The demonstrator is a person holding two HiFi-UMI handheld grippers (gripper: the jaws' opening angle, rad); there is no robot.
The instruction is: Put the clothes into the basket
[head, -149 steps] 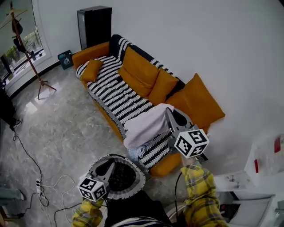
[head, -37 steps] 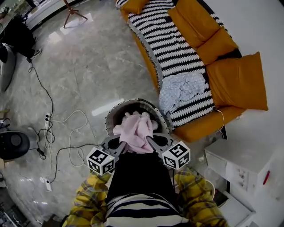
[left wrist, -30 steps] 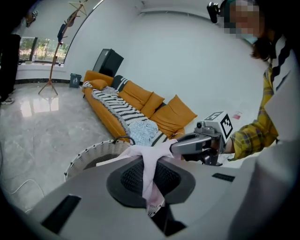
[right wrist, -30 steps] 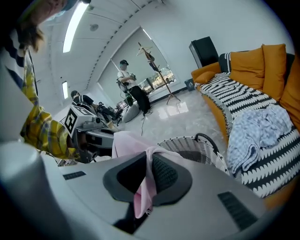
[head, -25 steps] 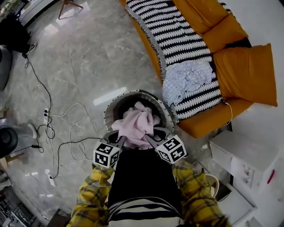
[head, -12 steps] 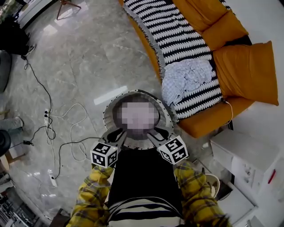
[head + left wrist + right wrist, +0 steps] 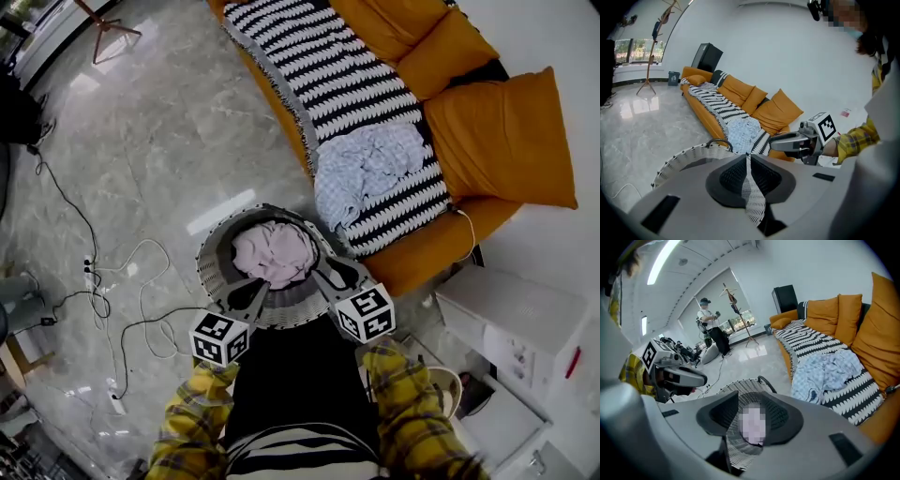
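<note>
Head view steeply down on basket (image 7: 206, 270), both gripper views close over its rim, facing sofa (image 7: 778, 110)

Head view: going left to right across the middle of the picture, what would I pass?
Floor cables → woven basket → pale blue garment → orange cushion.

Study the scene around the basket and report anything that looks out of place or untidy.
A pale blue garment lies crumpled on the striped sofa throw, outside the basket, where a pink garment sits. Loose cables trail across the floor beside the basket: a tripping risk.
</note>
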